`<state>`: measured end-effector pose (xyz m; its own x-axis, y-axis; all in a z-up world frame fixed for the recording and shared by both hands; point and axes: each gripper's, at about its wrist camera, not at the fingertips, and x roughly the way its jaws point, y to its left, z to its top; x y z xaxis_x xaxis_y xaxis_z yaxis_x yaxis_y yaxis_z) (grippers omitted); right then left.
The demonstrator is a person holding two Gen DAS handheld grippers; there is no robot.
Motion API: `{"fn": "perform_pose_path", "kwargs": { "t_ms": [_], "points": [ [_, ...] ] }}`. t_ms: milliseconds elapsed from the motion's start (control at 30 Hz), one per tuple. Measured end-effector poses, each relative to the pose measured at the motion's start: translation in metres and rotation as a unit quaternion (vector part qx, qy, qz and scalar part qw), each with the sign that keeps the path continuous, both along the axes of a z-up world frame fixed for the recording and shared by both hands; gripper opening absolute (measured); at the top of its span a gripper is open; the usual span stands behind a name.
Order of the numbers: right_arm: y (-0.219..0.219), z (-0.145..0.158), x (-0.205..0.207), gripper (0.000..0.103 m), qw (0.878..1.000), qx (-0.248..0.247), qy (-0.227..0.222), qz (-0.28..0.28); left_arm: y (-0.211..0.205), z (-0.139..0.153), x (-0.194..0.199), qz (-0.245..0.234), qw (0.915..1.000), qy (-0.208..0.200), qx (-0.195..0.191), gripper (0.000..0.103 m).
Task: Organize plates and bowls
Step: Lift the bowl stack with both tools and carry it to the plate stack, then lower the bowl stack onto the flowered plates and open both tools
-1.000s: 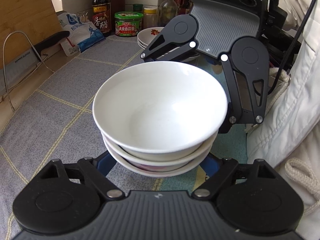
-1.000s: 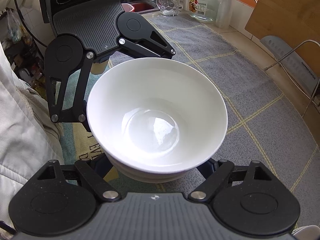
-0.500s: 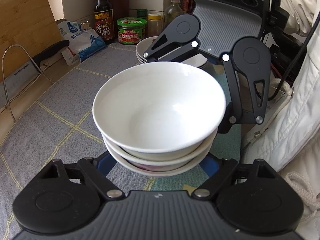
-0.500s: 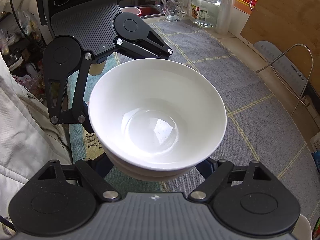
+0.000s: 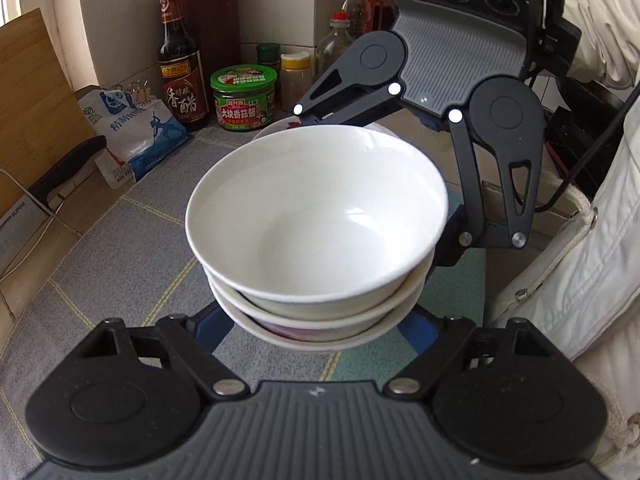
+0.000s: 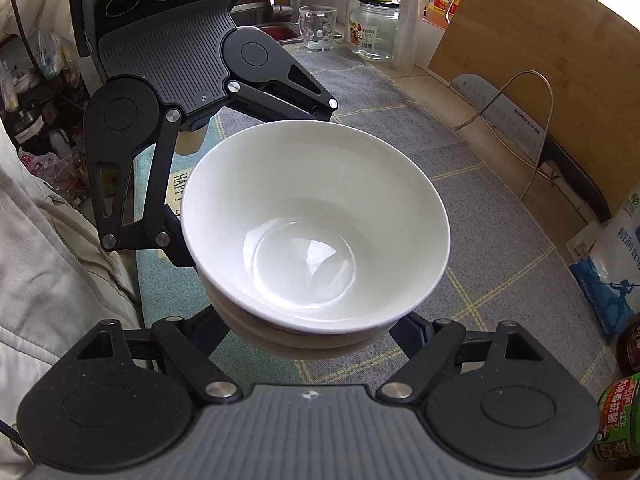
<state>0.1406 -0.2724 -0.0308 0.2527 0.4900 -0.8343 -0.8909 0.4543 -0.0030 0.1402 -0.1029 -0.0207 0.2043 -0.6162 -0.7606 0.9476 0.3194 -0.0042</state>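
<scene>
Because three nested bowls (image 5: pixel 316 236) are too wide for one gripper, the stack is carried clear of the counter (image 5: pixel 132 248), clamped between the jaws of the left gripper (image 5: pixel 310 320) and the right gripper (image 6: pixel 312 328), whose jaws have just been closing, near the plates (image 5: pixel 280 127) by the back edge.

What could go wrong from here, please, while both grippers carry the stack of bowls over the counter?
1. The stack of bowls is held from opposite sides by the left gripper and the right gripper; the right jaws have just been closing, and uneven pressure could tip the stack or let it slip.
2. The nested bowls sit loosely, so the top bowl might slide.
3. The patterned plates lie just ahead; the stack could knock them.
</scene>
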Motion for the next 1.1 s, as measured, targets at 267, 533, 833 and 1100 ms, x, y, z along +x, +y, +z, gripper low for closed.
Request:
{"fn": "perform_pose_path", "kwargs": {
  "t_ms": [267,533,833,1100],
  "points": [
    [-0.071,0.01,0.002,0.088,0.999,-0.005,-0.024,-0.044,-0.067,0.0,0.02,-0.033,0.9993,-0.018,-0.003,0.087],
    [-0.11,0.007,0.007,0.088,0.996,-0.013,-0.031,-0.087,-0.118,-0.01,0.039,-0.067,0.9972,-0.032,-0.002,0.087],
    [-0.126,-0.009,0.013,0.088,0.994,-0.024,-0.02,-0.106,-0.141,-0.027,0.051,-0.077,0.9969,-0.016,0.008,0.087],
    [-0.127,-0.017,0.019,0.088,0.993,-0.034,-0.012,-0.111,-0.148,-0.036,0.058,-0.078,0.9969,-0.005,0.009,0.086]
  ]
}}
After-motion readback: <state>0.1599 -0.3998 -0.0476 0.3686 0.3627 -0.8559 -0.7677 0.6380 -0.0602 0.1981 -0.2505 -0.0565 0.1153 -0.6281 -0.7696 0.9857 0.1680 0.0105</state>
